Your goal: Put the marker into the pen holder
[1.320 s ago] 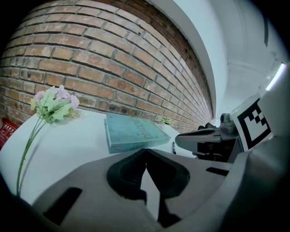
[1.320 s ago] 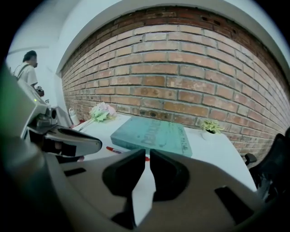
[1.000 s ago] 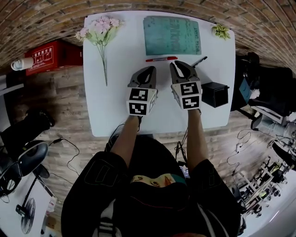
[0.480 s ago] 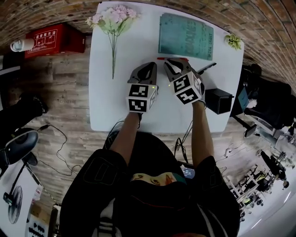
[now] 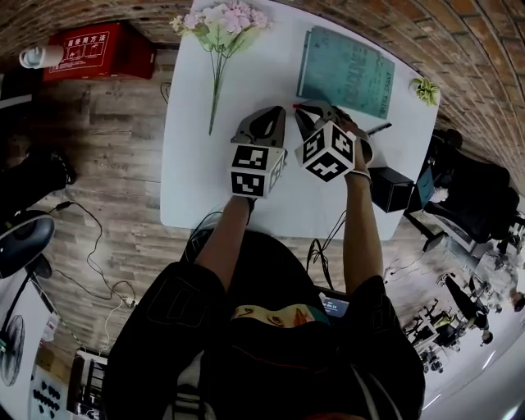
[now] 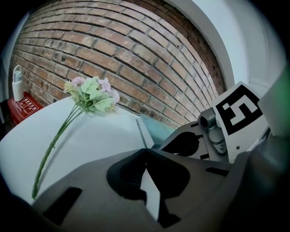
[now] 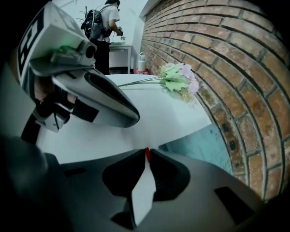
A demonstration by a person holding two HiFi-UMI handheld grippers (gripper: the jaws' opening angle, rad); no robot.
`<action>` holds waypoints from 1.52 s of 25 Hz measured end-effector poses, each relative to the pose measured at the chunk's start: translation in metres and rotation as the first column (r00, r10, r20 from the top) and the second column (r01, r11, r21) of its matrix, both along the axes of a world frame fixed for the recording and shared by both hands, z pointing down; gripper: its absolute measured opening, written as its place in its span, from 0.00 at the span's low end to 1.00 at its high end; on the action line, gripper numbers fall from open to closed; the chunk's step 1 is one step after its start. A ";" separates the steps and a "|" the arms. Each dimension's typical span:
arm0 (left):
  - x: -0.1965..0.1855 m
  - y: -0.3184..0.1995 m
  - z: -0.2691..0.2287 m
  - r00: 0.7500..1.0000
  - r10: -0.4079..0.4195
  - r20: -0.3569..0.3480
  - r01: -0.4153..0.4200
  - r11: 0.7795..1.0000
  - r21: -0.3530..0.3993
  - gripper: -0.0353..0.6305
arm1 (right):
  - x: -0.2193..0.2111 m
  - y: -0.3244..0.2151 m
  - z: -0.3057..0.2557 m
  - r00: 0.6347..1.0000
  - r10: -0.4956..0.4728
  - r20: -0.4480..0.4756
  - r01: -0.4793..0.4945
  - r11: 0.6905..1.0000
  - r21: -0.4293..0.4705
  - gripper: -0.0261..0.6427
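The right gripper [image 7: 147,151] points steeply down at the white table [image 5: 197,180], just in front of a teal book [image 5: 349,70]; its fingers have just been closing, and their tips now pinch a red marker [image 7: 146,156], of which only a sliver shows between them; the marker lies on the table along the near edge of the book. The left gripper [image 6: 145,153] hovers just beside the right one, lower-angled, its fingers together at the tips with nothing between them. The black pen holder [image 5: 390,189] stands at the right edge of the table, near the right wrist and apart from the marker; a black pen [image 5: 377,129] lies between the holder and the book. A bunch of pale flowers [image 5: 223,20] lies on the far left part of the table; a small green plant [image 5: 425,89] sits at the far right corner; a red box [image 5: 90,51] rests on the floor to the left.
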State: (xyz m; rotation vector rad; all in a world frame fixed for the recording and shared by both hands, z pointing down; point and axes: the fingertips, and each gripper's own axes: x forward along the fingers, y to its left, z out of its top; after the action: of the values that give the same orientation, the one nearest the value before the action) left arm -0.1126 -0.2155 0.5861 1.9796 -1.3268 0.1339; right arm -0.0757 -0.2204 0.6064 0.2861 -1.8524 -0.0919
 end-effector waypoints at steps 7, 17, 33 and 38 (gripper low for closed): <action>-0.006 -0.004 -0.003 1.000 -0.004 -0.012 0.004 1.000 0.009 0.06 | -0.002 -0.001 0.009 0.994 -0.063 -0.086 0.061 0.998 -0.021 0.10; -0.003 -0.006 -0.007 0.999 -0.008 -0.044 0.008 1.000 0.015 0.06 | 0.004 -0.001 0.018 0.970 -0.120 -0.210 0.113 0.993 -0.043 0.11; 0.025 0.032 -0.026 0.991 -0.127 0.043 0.125 0.990 0.059 0.06 | 0.025 0.017 -0.052 0.965 0.141 0.222 -0.162 0.984 0.078 0.10; 0.065 0.047 -0.037 0.989 -0.140 0.044 0.135 0.987 0.090 0.06 | 0.060 0.029 -0.094 0.853 0.260 0.453 -0.307 0.951 0.033 0.10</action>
State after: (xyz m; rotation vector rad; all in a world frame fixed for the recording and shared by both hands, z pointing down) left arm -0.0474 -0.1689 0.5492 1.9599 -1.5202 0.0620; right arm -0.0156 -0.1915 0.5128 0.7006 -2.2398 0.0912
